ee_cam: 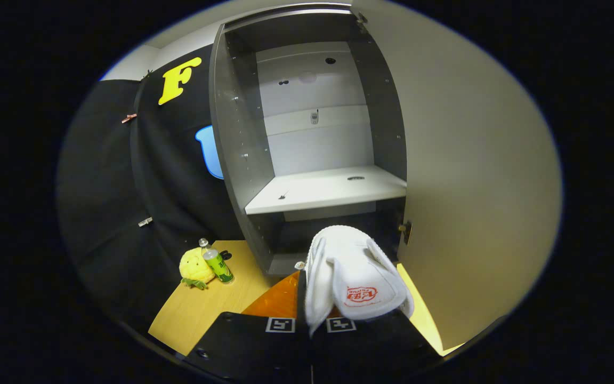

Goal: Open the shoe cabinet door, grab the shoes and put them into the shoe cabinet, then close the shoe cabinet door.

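Note:
A pair of white slippers (352, 277) with a red logo hangs folded between my fingers, and my gripper (311, 320) is shut on them, lifted above the wooden table. Straight beyond the fingers stands the grey shoe cabinet (237, 149) with its door (472, 186) swung wide open to the right. Inside, a white shelf (323, 192) is bare, with a dark lower compartment (333, 234) under it, just behind the slippers.
To the left of the cabinet, on the wooden table (205, 309), sit a yellow plush toy (195, 266) and a green bottle (216, 264). An orange patch (277, 301) lies on the table under the slippers. The open door walls off the right side.

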Demonstrator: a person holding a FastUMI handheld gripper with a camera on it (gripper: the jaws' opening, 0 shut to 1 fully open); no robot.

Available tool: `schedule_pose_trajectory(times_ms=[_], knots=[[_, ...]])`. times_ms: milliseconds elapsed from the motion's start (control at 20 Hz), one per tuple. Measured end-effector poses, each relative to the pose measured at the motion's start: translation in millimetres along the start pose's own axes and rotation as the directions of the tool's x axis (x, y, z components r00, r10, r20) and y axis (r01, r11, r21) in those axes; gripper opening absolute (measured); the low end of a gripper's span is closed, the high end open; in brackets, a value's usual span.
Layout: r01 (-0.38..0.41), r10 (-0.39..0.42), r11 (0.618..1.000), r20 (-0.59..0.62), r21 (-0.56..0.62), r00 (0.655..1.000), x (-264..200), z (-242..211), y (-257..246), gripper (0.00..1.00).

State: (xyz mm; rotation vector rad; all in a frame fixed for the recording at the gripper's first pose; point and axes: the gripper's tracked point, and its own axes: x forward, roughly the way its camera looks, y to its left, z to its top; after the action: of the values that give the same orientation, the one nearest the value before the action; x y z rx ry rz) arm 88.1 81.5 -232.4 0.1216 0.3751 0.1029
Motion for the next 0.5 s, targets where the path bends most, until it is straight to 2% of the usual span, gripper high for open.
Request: schedule_pose_trajectory(times_ms=[200, 500], knots=[[-0.011, 0.011, 1.000, 0.007, 0.004, 1.000, 27.2, 61.7, 2.3, 0.07], [-0.010, 0.013, 0.999, 0.059, -0.044, 0.998, 103.2, 134.3, 5.2, 0.06]])
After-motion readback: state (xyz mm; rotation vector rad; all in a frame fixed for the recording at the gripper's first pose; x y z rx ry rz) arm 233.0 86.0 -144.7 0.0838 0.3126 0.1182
